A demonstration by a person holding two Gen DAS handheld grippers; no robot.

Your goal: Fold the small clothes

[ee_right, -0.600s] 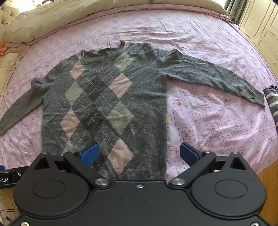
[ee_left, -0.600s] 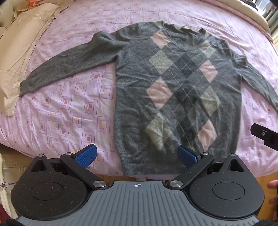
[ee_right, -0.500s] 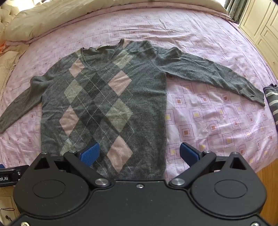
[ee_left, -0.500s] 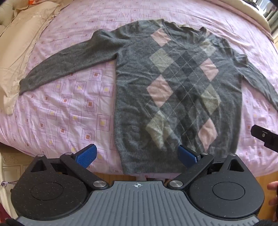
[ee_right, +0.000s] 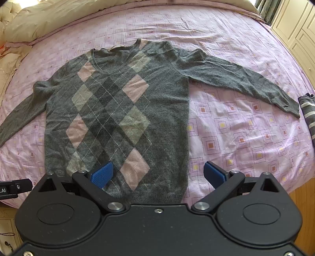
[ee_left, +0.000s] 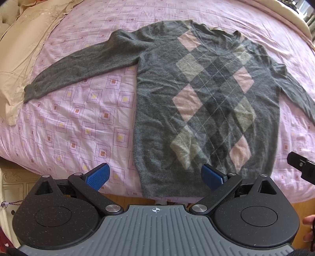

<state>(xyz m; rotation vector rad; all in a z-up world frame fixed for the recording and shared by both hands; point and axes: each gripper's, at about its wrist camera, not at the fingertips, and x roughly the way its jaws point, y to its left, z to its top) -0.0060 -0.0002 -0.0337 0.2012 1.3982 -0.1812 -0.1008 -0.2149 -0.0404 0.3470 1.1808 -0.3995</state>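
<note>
A grey argyle sweater (ee_left: 206,102) (ee_right: 118,118) with pink and pale diamonds lies flat, face up, on the bed, both sleeves spread outward. Its ribbed hem reaches the bed's near edge. My left gripper (ee_left: 155,175) hovers open above the hem's left corner, nothing between its blue pads. My right gripper (ee_right: 158,173) is open too, above the hem's right corner. The left sleeve (ee_left: 78,69) stretches toward a beige cloth; the right sleeve (ee_right: 242,78) points toward the bed's right side.
The pink bedspread (ee_left: 74,122) with square print covers the bed. A beige quilt (ee_left: 23,51) lies at the left and along the headboard (ee_right: 59,17). A striped dark garment (ee_right: 309,116) sits at the right edge. Wooden floor (ee_right: 303,198) and cream cabinets (ee_right: 295,25) flank the bed.
Both grippers have dropped slightly closer to the sweater's hem, so the sweater looks a little larger. Both stay open and the sweater has not moved.
</note>
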